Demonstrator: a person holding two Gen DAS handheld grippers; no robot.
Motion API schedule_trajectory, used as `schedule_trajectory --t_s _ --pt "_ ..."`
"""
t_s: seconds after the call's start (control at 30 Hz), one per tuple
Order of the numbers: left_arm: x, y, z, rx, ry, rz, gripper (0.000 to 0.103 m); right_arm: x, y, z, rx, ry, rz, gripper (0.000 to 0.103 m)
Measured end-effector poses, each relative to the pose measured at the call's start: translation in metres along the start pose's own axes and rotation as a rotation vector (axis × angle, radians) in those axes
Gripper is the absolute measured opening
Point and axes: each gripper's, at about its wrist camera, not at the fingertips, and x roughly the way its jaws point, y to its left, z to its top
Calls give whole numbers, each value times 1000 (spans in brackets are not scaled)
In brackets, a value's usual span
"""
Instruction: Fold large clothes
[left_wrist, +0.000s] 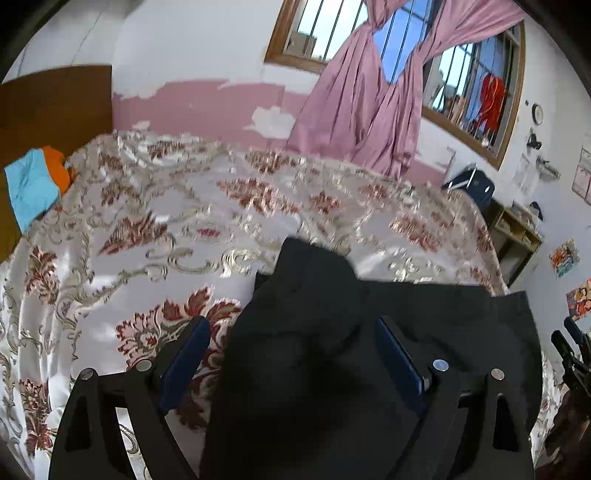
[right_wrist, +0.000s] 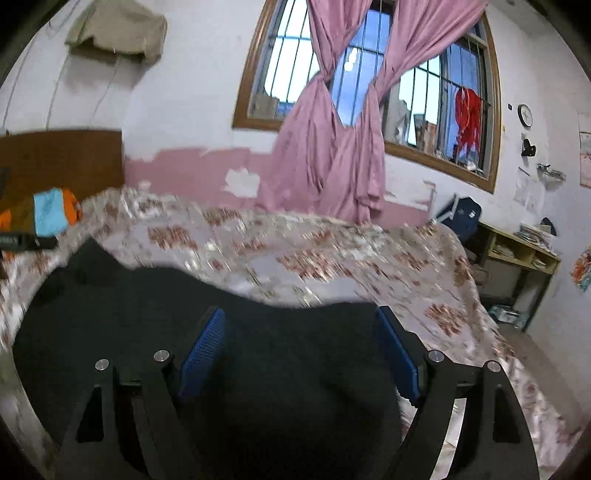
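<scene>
A large black garment (left_wrist: 317, 332) lies on the bed's floral cover (left_wrist: 166, 221), and it also fills the lower part of the right wrist view (right_wrist: 280, 339). My left gripper (left_wrist: 293, 325) is open, its blue pads (left_wrist: 186, 354) spread wide over a raised fold of the garment. My right gripper (right_wrist: 301, 317) is open too, its blue pads (right_wrist: 205, 347) apart just above the garment near its far edge. The right gripper's tip shows at the right edge of the left wrist view (left_wrist: 570, 347). Neither gripper holds cloth.
Folded blue and orange clothes (left_wrist: 33, 181) lie by the brown headboard (left_wrist: 55, 103) at the far left. Pink curtains (right_wrist: 332, 155) hang at the barred window. A wooden shelf (right_wrist: 517, 254) and a dark blue chair (right_wrist: 461, 218) stand beyond the bed's right side.
</scene>
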Motion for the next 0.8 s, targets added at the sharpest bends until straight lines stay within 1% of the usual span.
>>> schedule_trajectory --t_s 0.1,0.13,0.17,0.23,0.27,0.3,0.37,0.43,0.57,0.6,0.63,0.67,0.7,0.73,0.77,0.8 --pt "19 9 4 -45 58 -30 89 14 -25 -6 37 93 -30 78" --pt "27 11 6 -60 75 -49 89 24 -38 -10 87 141 -7 78" --pt "34 12 9 -65 86 -63 89 31 -46 -12 124 167 17 78" --pt "43 10 14 -63 98 -72 88 53 -70 -14 254 242 94 78" --pt "47 10 17 -64 97 -79 88 59 -76 -14 287 251 123 78" --pt "50 8 21 -63 95 -90 88 68 -84 -12 331 255 172 78" --pt "56 0 28 -44 92 -112 88 82 -86 -8 338 272 223 78" --pt "66 -13 37 7 113 -137 88 98 -81 2 298 291 266 78" --pt "85 -32 46 84 158 -115 88 127 -70 14 243 367 309 77" --pt "89 -36 46 94 160 -105 82 132 -69 17 237 374 308 77" --pt "91 -37 47 98 157 -98 73 136 -67 20 232 381 304 68" --pt "92 -37 47 99 157 -87 45 139 -66 22 223 394 286 41" --pt "96 -36 47 98 169 -57 20 144 -64 23 212 411 265 28" --pt "99 -34 47 88 178 -48 15 146 -62 22 201 423 259 18" --pt "99 -31 46 68 166 -47 12 146 -62 24 191 419 256 11" --pt "97 -27 46 59 145 -38 10 144 -59 25 167 402 229 9"
